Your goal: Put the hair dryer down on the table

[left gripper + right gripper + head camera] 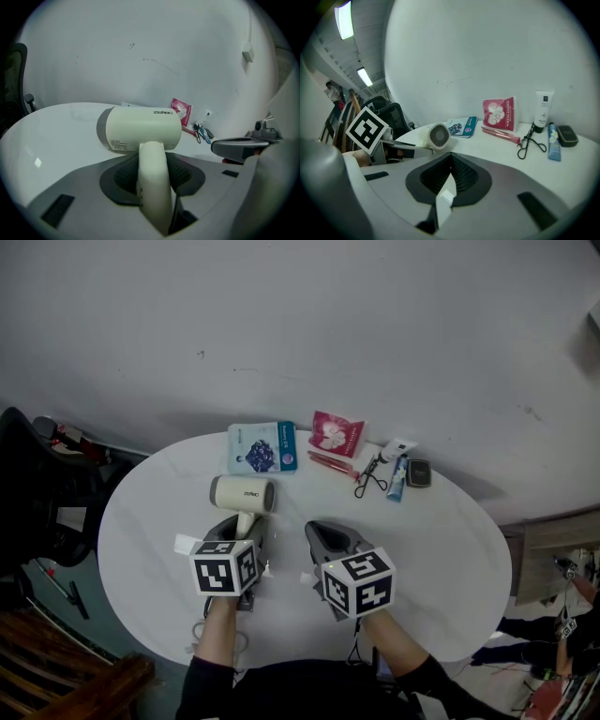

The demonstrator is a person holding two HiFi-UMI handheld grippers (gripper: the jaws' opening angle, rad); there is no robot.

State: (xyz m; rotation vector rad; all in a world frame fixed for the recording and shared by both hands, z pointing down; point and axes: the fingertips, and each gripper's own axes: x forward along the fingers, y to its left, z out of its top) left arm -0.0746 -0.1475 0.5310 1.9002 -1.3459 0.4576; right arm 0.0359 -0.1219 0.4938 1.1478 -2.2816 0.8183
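Note:
A cream hair dryer (242, 494) with a grey rear end lies crosswise at the left middle of the round white table (141, 521). Its handle points back toward me. My left gripper (246, 525) is shut on that handle (152, 183), and the dryer's body (140, 129) sits just past the fingertips. Whether the body rests on the tabletop I cannot tell. My right gripper (324, 536) hovers to the dryer's right with its jaws together and only a thin white sliver between the pads (461, 176). From the right gripper view the dryer's round grille (438, 136) faces me.
Along the far rim lie a blue sachet (262, 447), a pink sachet (336, 433), a pink stick (330, 463), an eyelash curler (367, 482), a white tube (398, 448), a blue tube (397, 479) and a black compact (418, 472). A black chair (28, 484) stands left of the table.

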